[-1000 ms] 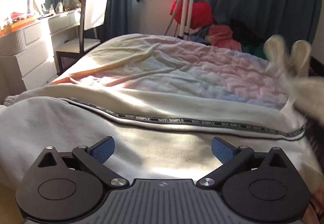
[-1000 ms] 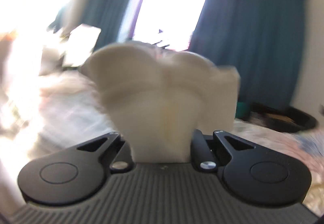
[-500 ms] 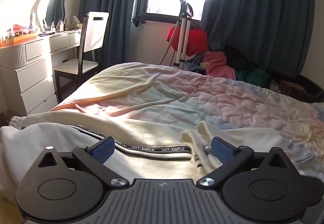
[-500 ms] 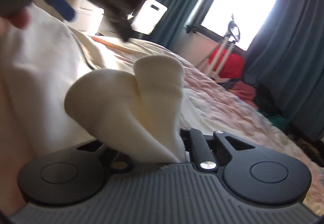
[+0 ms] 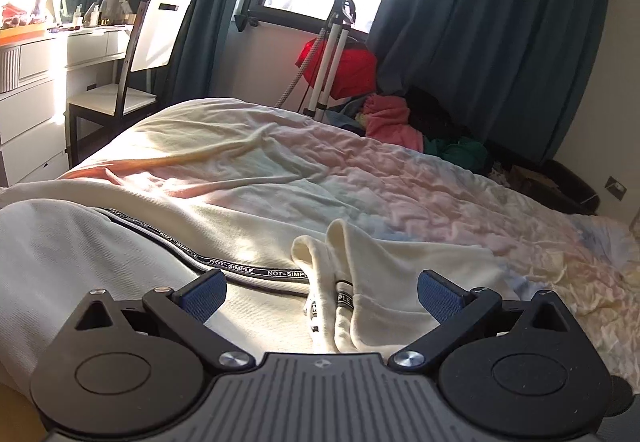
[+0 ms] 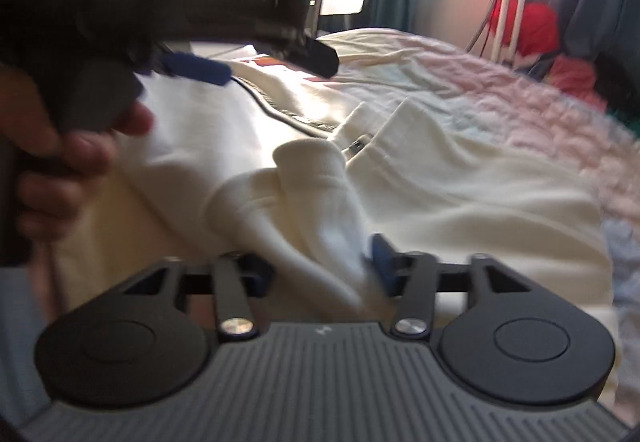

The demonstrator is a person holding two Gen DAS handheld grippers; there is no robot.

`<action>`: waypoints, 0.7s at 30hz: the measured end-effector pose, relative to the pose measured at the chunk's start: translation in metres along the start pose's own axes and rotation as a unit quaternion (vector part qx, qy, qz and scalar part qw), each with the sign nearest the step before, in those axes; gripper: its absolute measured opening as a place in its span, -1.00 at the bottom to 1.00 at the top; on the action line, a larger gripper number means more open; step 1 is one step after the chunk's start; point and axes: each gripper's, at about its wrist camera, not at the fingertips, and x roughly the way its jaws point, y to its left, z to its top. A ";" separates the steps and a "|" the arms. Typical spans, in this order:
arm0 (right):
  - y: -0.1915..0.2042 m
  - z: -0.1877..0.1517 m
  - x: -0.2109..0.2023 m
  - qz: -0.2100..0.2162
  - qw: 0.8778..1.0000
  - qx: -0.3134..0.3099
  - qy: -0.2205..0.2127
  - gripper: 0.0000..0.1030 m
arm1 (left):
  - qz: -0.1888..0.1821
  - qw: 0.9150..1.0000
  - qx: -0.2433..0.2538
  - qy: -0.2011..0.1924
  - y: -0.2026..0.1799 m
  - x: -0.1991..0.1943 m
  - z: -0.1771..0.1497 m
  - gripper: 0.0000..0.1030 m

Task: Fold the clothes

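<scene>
A cream sweatshirt [image 5: 248,242] with a black lettered band lies spread on the bed. Its folded-over part with the collar [image 5: 340,274] lies just ahead of my left gripper [image 5: 320,294], which is open and empty above the cloth. In the right wrist view the sweatshirt [image 6: 460,178] fills the middle. My right gripper [image 6: 320,266] has its jaws parted wide, and the ribbed cuff [image 6: 316,178] lies loose between them. The left gripper [image 6: 192,18] and the hand holding it show at the upper left of that view.
The bed has a crumpled pastel cover [image 5: 400,178]. A white chair [image 5: 152,38] and dresser [image 5: 32,82] stand at the left. A tripod [image 5: 332,54] and a heap of coloured clothes [image 5: 392,118] are beyond the bed under the window.
My right gripper swung the cuff over onto the sweatshirt, lowered it and opened its jaws. The folded sleeve now lies on the sweatshirt before my left gripper.
</scene>
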 end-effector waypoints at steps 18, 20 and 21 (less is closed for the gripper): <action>-0.101 -0.024 0.006 -0.191 0.969 0.153 -0.013 0.30 | 0.071 0.987 0.119 0.077 -0.030 0.035 -0.044 0.98; -0.111 -0.028 0.015 -0.212 0.963 0.165 -0.002 0.30 | 0.079 0.985 0.130 0.083 -0.032 0.039 -0.049 0.99; -0.111 -0.028 0.016 -0.211 0.963 0.167 -0.002 0.31 | 0.080 0.985 0.131 0.076 -0.032 0.038 -0.051 0.99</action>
